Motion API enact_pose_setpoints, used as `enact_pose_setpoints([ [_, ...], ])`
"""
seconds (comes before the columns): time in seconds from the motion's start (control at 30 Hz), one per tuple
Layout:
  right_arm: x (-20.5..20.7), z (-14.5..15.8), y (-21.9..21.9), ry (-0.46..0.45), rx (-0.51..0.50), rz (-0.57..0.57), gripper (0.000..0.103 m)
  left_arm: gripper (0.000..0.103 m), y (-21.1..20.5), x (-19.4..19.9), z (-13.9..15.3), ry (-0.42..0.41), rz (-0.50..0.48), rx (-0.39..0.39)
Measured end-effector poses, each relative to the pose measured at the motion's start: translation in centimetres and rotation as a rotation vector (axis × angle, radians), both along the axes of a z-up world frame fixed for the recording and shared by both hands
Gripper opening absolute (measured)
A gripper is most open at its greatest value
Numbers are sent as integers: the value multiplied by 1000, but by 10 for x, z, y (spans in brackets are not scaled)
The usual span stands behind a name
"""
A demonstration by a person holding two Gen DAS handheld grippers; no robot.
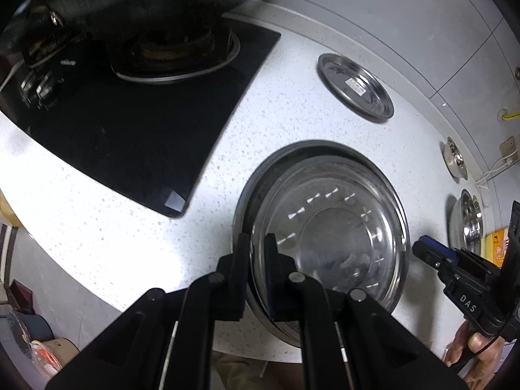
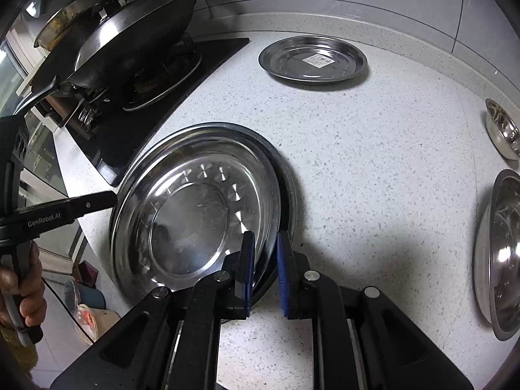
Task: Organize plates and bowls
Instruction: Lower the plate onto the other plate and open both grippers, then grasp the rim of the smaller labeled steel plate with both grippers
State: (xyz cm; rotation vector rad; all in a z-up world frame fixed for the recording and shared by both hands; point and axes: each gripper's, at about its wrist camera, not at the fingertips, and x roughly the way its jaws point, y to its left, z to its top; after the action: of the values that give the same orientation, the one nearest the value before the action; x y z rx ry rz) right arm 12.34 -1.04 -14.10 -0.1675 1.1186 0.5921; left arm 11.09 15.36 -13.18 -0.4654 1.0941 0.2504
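so the white speckled counter (image 2: 373, 169) is the stage here, black cooktop (image 1: 136, 123) with a wok (image 2: 136, 32) off to one side, tiled wall behind. Dead centre sits a big steel plate (image 2: 195, 208) that looks nested on a second, slightly wider one whose dark rim peeks out along the far edge, both flat on the counter right at the cooktop's corner

The left gripper (image 1: 256, 243) is pinched tight on the rim on one side, the right gripper (image 2: 265, 243) is pinched on the opposite rim, so the plate lies between the two hands, neither one nearer. Round thing, so no real long axis; the line that matters runs rim to rim between the grips

Room wise: open counter toward the wall, where a smaller plate (image 2: 313, 60) with a sticker sits well apart. Two bowls (image 2: 502, 250) sit further out on the right hand's side. I'd say the cooktop edge is the tight side, the rest is free
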Motion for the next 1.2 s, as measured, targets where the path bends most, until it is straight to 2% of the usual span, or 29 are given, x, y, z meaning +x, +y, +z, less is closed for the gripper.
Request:
enact_pose_setpoints([
  [0.17,-1,4,0,-22,-10,9,13,9,-3,5,15,-35,-13,63],
  [0.27,0,6,-1,-44,-21,6,14,10,-6,13,21,-50,-46,64],
  [0.33,2,8,-1,-57,-32,-2,18,11,-8,20,22,-48,-57,57],
  [0.4,5,10,-3,-68,-38,-10,30,27,-8,28,21,-45,-66,52],
  [0.43,6,11,-4,-74,-39,-14,31,30,-8,30,21,-47,-71,52],
  [0.6,18,17,-6,-112,-62,-31,43,30,-10,56,25,-48,-114,62],
  [0.77,35,22,-4,-146,-86,-40,44,30,-4,102,32,-52,-135,70],
  [0.9,57,24,-1,-165,-98,-55,51,30,3,143,32,-52,-135,82],
  [1.07,99,20,8,-161,-101,-82,52,30,13,201,21,-48,-158,72],
  [1.2,144,13,11,-119,-64,-127,54,30,15,236,8,-42,-170,73],
])
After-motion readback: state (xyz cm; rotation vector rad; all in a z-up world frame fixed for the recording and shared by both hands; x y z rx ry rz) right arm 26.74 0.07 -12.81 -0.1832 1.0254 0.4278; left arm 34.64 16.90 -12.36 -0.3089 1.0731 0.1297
